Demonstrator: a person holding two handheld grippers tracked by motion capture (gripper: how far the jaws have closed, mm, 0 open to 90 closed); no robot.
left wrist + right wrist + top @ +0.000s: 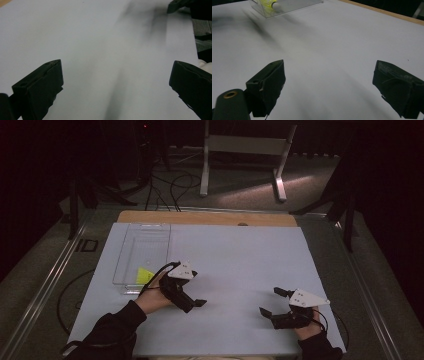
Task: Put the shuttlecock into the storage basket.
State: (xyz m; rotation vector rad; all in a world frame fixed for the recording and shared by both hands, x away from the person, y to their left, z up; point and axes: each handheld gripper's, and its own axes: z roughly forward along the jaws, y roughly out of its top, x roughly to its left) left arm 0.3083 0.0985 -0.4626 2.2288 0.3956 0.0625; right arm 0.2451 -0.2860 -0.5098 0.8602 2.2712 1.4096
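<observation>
— Left tool (196, 301)?
— Held low over the pale desk (240, 260), just right of the clear tray (145, 237); jaws wide apart, nothing between them (bare desk surface seen past them in the left gripper view).
— Right tool (272, 302)?
— Near the front right of the desk, well apart from the left one. Jaws spread open too, gripping nothing.
— And the yellow thing?
— Yellow piece (144, 275) lying inside the tray, at its near end, close beside the left hand (152, 297). Seen again from the right gripper view as a yellow blur with a white tip (270, 4) behind the clear wall; too blurred to name exactly.
— Touching either tool?
— No, apart from both.
</observation>
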